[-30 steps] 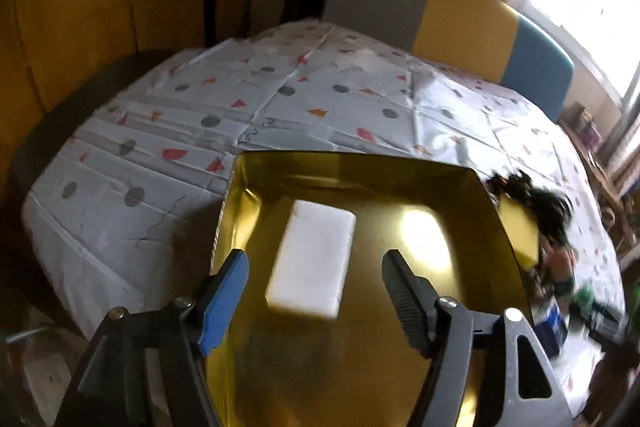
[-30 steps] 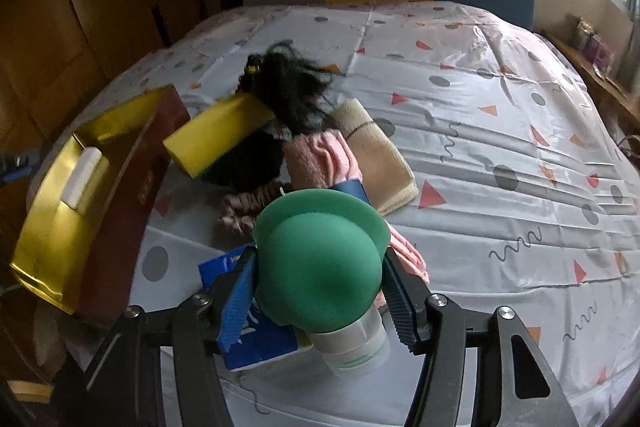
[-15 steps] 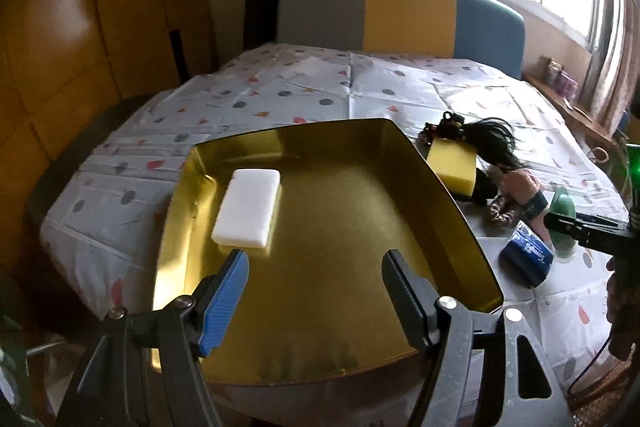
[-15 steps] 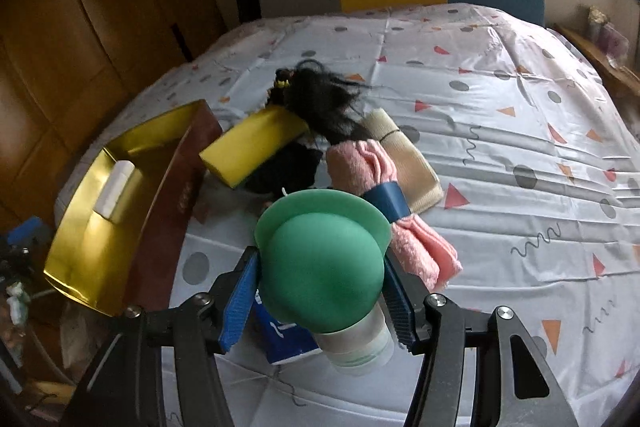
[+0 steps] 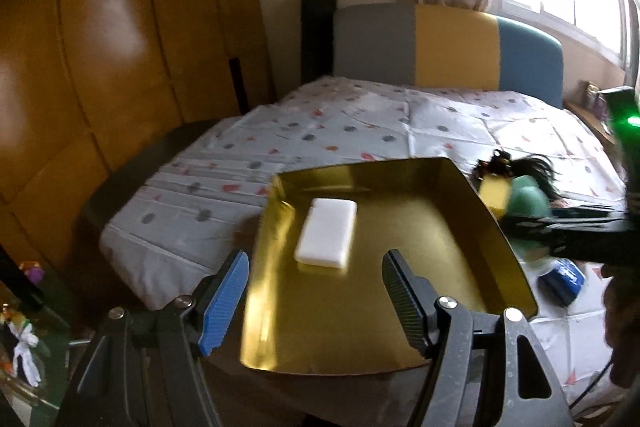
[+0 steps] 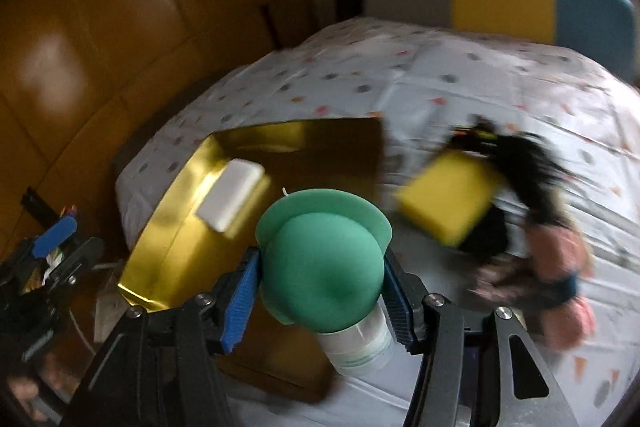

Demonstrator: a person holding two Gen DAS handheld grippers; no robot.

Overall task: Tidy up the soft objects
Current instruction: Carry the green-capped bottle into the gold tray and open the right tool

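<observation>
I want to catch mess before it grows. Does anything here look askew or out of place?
Mostly the pile beside the gold tray: the yellow sponge, black hair and pink cloth lie jumbled on the bedspread. Only the white block lies in the tray, slightly askew. The right gripper holds the green brush. Nothing looks spilled.

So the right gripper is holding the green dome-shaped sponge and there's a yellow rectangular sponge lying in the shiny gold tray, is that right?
Not quite. The sponge lying in the shiny gold tray is a white rectangular sponge, as the left wrist view shows. The right gripper does hold the green dome-shaped sponge.
</observation>
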